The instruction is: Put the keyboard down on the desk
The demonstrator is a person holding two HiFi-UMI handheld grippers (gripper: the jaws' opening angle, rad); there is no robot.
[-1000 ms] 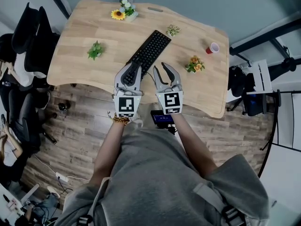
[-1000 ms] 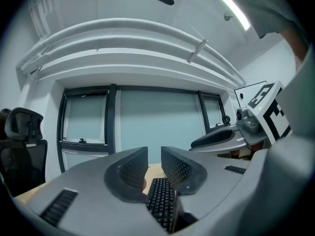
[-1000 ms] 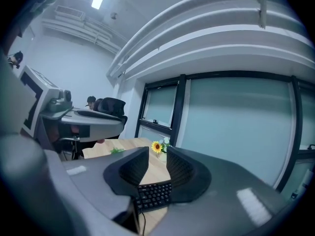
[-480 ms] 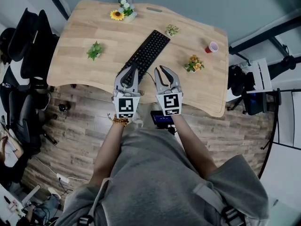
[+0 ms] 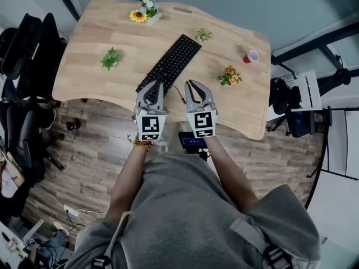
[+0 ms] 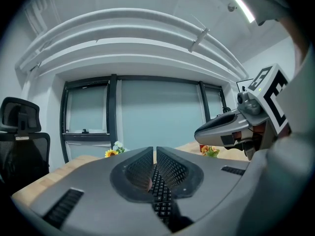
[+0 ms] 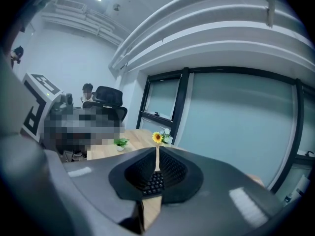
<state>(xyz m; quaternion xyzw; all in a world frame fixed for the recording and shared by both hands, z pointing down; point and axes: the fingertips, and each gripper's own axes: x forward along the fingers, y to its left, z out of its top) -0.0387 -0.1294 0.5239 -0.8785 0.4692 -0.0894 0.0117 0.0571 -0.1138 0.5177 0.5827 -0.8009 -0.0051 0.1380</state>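
The black keyboard (image 5: 173,62) lies flat and slantwise on the wooden desk (image 5: 95,43). My left gripper (image 5: 154,84) hovers over the keyboard's near end; its jaws have just been closing and now stand shut with nothing between them. In the left gripper view the keys (image 6: 160,195) show below the closed left gripper (image 6: 154,151). My right gripper (image 5: 190,84) hangs beside the keyboard's near right side, its jaws also just closed and shut on nothing. The right gripper view shows the keyboard (image 7: 153,181) beneath the right gripper (image 7: 157,151).
On the desk stand a sunflower pot (image 5: 140,15), a small green plant (image 5: 110,58), another small plant (image 5: 204,35), orange flowers (image 5: 231,74) and a red cup (image 5: 252,56). Black office chairs (image 5: 28,43) stand left of the desk. The desk's front edge is just below the grippers.
The jaws of both grippers have gone from slightly apart to together. The left gripper has sunk a little toward the keyboard. The keyboard has stayed where it lies.
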